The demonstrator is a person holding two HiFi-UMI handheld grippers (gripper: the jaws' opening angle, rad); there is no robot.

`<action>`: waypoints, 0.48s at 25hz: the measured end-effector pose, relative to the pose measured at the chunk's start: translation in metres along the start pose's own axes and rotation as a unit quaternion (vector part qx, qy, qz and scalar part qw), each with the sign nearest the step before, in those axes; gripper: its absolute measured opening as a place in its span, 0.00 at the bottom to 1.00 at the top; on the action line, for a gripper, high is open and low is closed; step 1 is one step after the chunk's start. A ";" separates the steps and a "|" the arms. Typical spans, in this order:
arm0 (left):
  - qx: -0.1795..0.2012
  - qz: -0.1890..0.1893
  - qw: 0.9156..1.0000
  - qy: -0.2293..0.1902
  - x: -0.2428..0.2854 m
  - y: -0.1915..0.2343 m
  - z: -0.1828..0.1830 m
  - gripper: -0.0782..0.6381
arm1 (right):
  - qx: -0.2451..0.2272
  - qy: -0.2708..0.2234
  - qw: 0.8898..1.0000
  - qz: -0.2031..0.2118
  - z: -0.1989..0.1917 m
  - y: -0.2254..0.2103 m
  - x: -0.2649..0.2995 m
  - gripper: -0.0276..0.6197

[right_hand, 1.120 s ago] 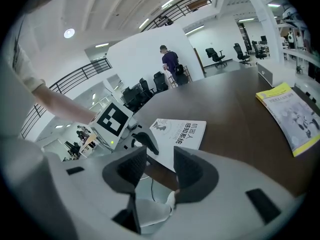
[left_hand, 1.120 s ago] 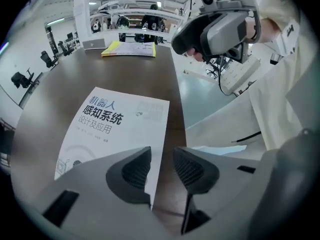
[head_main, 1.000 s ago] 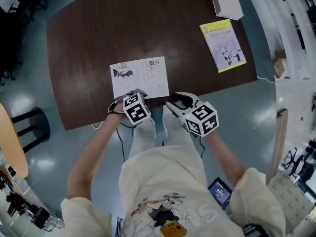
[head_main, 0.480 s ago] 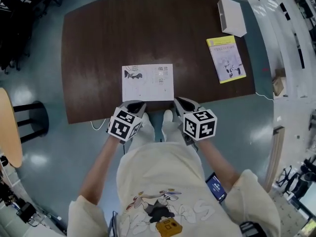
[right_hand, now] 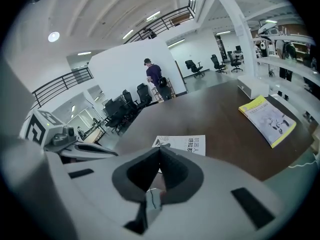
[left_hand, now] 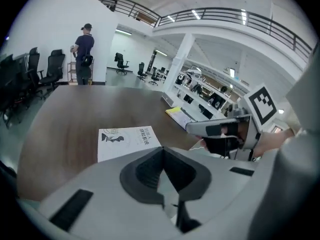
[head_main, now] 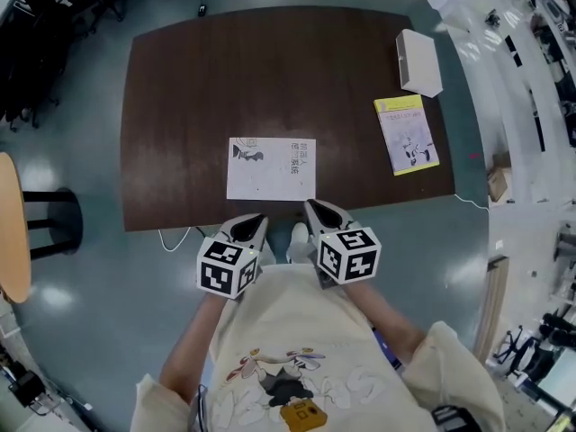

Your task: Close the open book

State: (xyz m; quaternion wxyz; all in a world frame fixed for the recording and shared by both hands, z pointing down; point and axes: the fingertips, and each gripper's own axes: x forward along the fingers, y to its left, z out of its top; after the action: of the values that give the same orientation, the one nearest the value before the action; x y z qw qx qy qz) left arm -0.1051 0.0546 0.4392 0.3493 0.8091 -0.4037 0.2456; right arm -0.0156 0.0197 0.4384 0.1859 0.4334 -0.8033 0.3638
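Observation:
A white book lies flat near the front edge of the dark wooden table, with a white face bearing a small drawing and large print turned up. It also shows in the left gripper view and the right gripper view. My left gripper and right gripper hover side by side just off the table's front edge, short of the book and apart from it. Both are shut with nothing between the jaws.
A yellow booklet lies at the table's right side, with a white box beyond it. A black stool stands left of the table and office chairs at the far left. A person stands in the distance.
Both grippers have pulled back from the book's near edge toward the body and risen. The right jaws, open a second ago, are shut; the left gripper has rolled. The book has stayed put.

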 end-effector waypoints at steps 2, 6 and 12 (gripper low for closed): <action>-0.030 -0.017 0.999 -0.014 -0.003 -0.006 0.003 0.12 | 0.004 0.002 1.000 -0.003 -0.005 0.003 0.000 0.05; -0.056 -0.046 0.997 -0.035 -0.011 -0.021 0.011 0.12 | 0.003 0.008 1.000 -0.006 -0.017 0.014 -0.003 0.05; -0.067 -0.055 0.995 -0.045 -0.018 -0.028 0.006 0.12 | -0.024 -0.004 1.000 -0.015 -0.011 0.026 -0.001 0.05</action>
State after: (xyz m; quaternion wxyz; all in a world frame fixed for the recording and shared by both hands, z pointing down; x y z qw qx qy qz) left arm -0.0915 0.0706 0.4136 0.3973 0.8151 -0.3895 0.1615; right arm -0.0373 0.0382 0.4342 0.1984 0.4427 -0.8057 0.3399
